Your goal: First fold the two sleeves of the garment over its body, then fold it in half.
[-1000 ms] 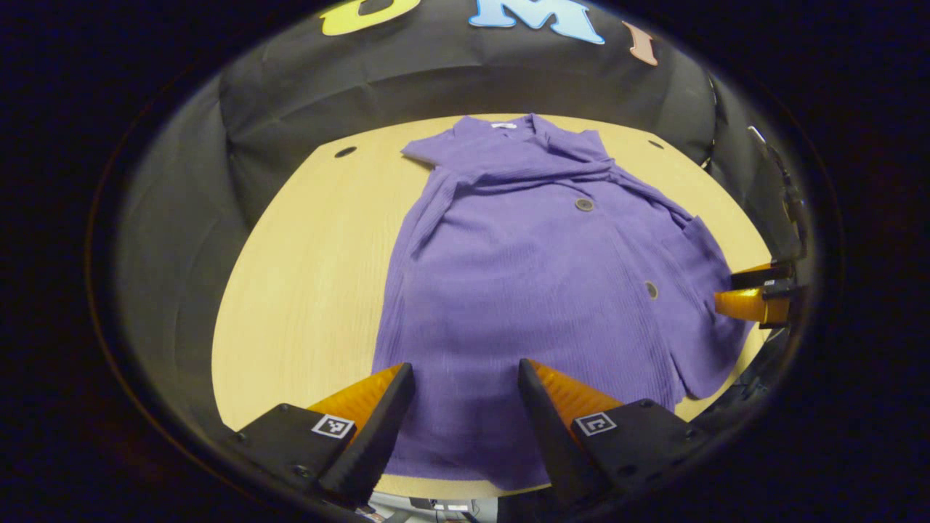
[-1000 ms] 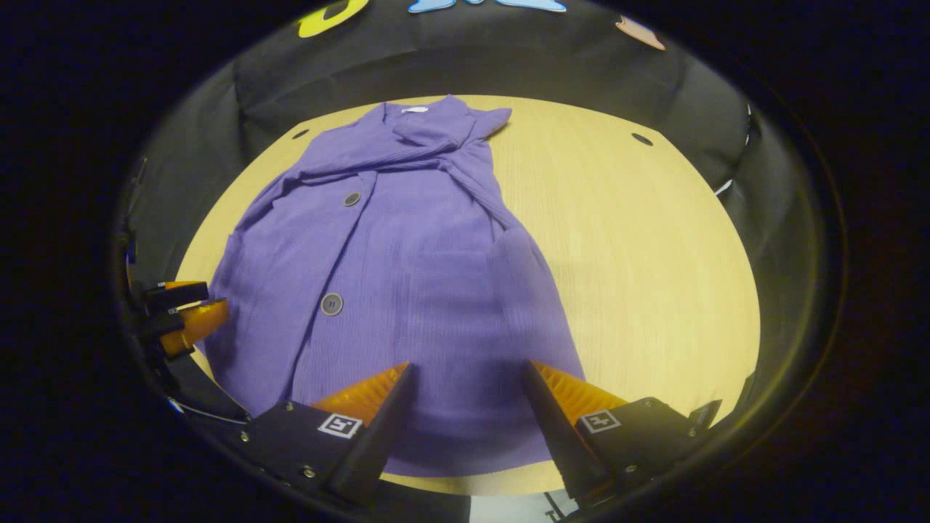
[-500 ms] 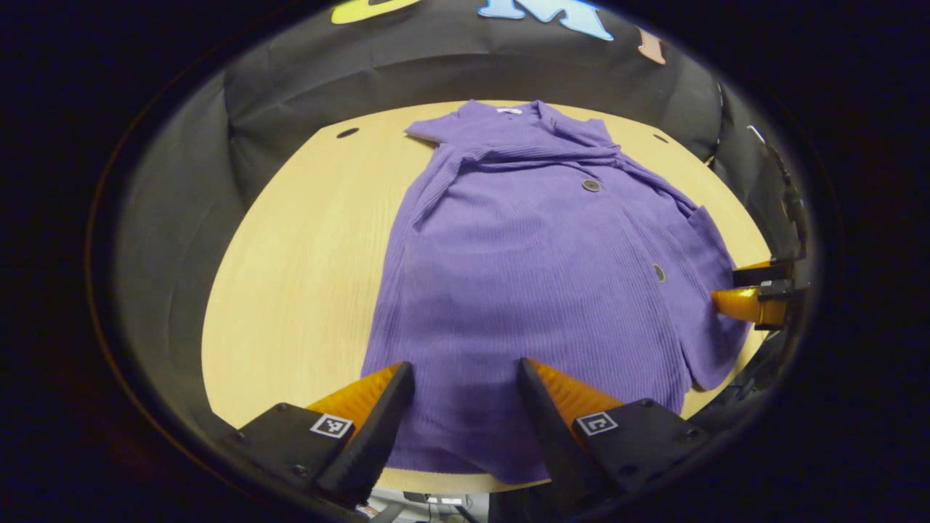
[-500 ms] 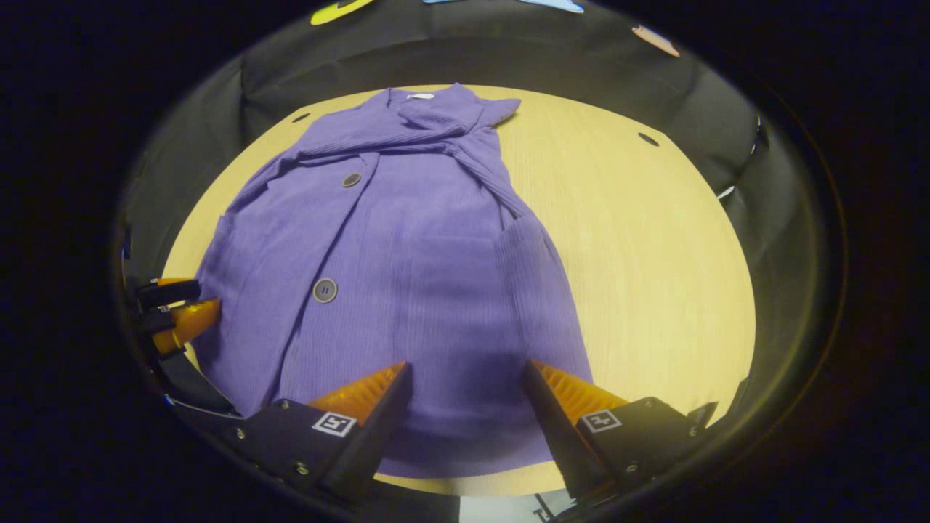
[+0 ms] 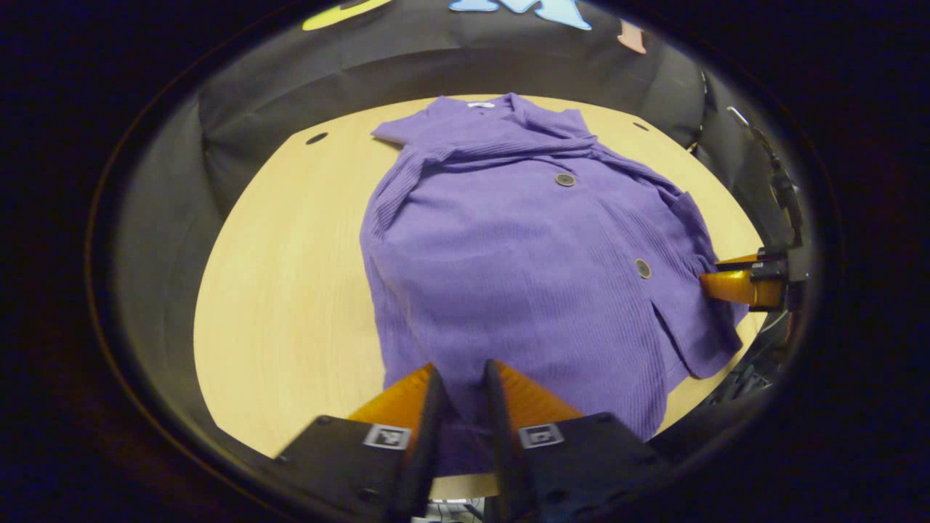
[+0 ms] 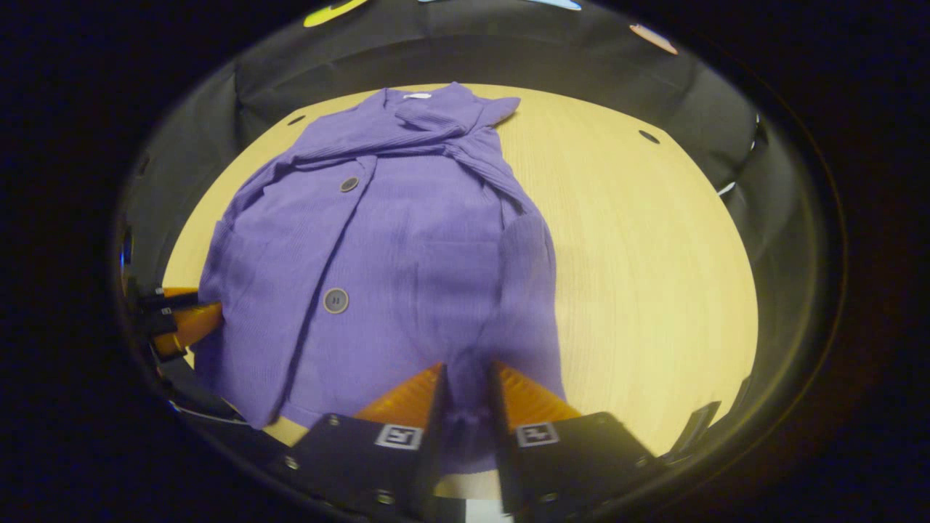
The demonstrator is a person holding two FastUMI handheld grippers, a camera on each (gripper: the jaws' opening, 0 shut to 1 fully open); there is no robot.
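A purple ribbed garment (image 5: pixel 523 254) with dark buttons lies on the round wooden table (image 5: pixel 283 276), collar at the far side, both sleeves folded across its chest. My left gripper (image 5: pixel 462 392) is shut on the near hem at one corner. My right gripper (image 6: pixel 468 388) is shut on the hem (image 6: pixel 465 418) at the other corner. In the left gripper view the right gripper (image 5: pixel 737 283) shows at the garment's right edge. In the right gripper view the left gripper (image 6: pixel 182 319) shows at the garment's left edge.
Black cloth walls (image 5: pixel 407 73) ring the table closely. Small dark holes (image 6: pixel 649 136) mark the tabletop near its far rim. Bare wood lies left of the garment in the left gripper view and to its right (image 6: pixel 654 276) in the right gripper view.
Both grippers have gone from open to shut, pinching the near hem. The cloth by each pair of fingers has bunched up slightly.
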